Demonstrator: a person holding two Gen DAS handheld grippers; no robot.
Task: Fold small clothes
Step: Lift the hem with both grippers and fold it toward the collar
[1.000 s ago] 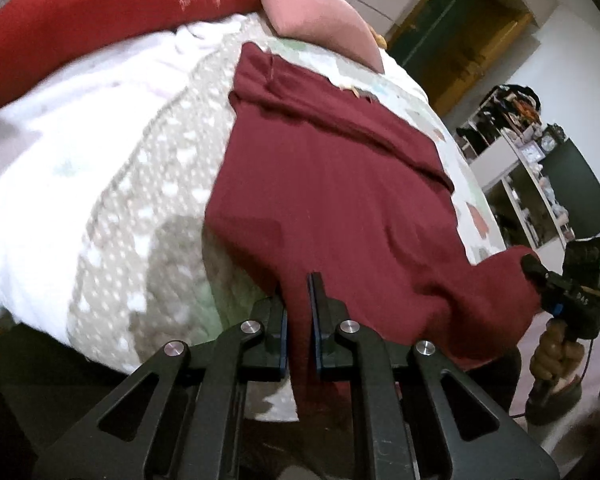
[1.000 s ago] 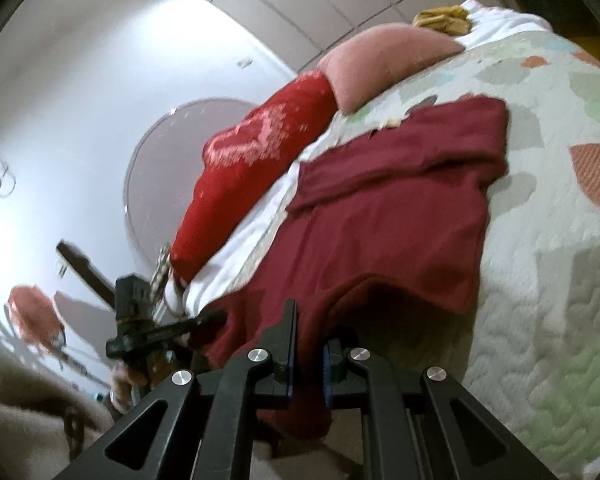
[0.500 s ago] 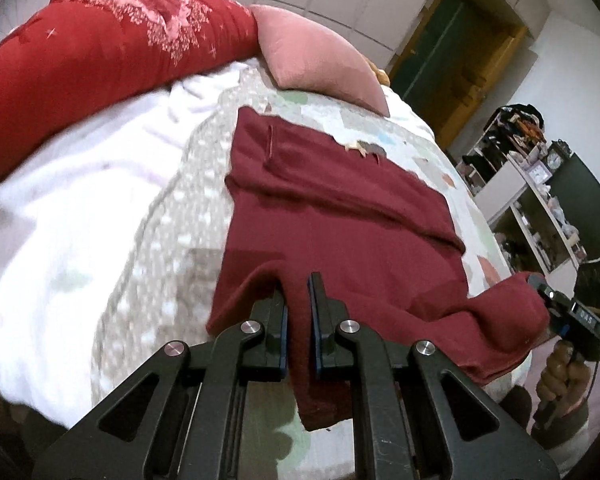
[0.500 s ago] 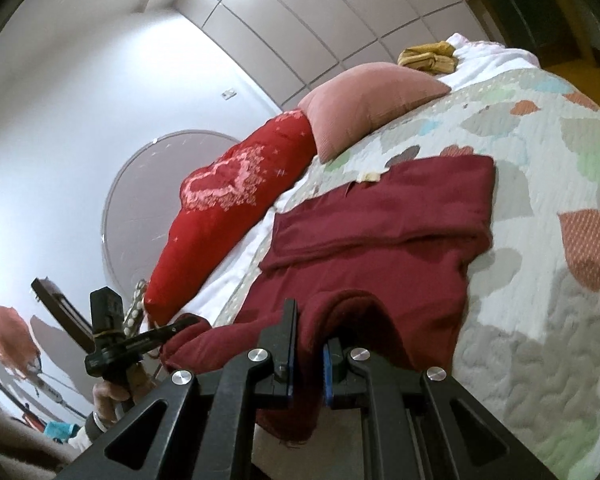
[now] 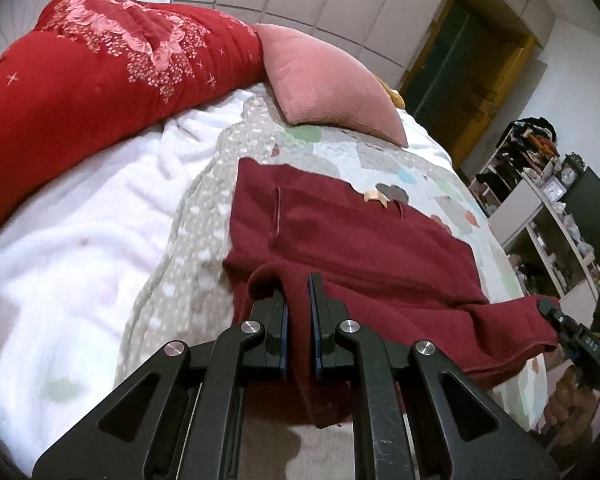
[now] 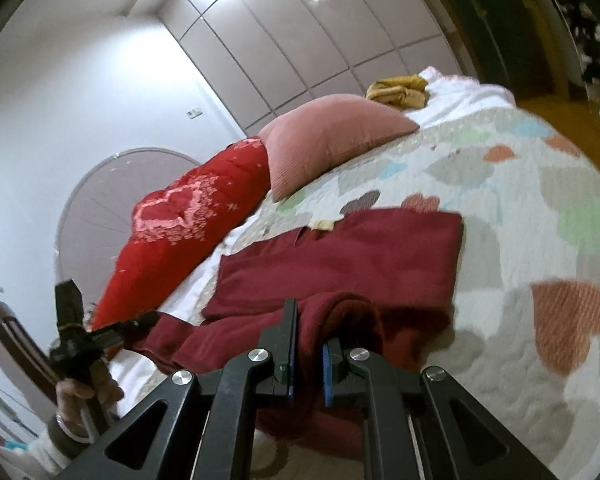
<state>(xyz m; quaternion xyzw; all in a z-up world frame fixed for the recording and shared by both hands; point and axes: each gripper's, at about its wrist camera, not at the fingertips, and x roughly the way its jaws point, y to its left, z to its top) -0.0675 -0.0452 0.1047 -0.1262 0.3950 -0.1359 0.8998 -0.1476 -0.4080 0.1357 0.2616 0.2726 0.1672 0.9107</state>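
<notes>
A dark red garment [image 5: 352,236] lies flat on the bed's patterned quilt [image 5: 384,152], its near hem lifted. My left gripper [image 5: 298,284] is shut on the hem's left corner and holds it above the cloth. My right gripper [image 6: 310,320] is shut on the hem's right corner; it also shows in the left wrist view [image 5: 548,308] at the far right. The garment [image 6: 340,256] shows in the right wrist view with the lifted hem arching between the two grippers. The left gripper [image 6: 148,318] appears there at the left.
A red flowered bolster [image 5: 92,68] and a pink pillow [image 5: 324,84] lie at the head of the bed. A white blanket [image 5: 68,248] covers the left side. Shelves [image 5: 540,200] stand at the right. A yellow cloth [image 6: 398,90] lies beyond the pillow.
Both grippers have lifted the near hem and carried it forward over the garment, toward the pillows. The hanging part of the cloth has come up onto the bed.
</notes>
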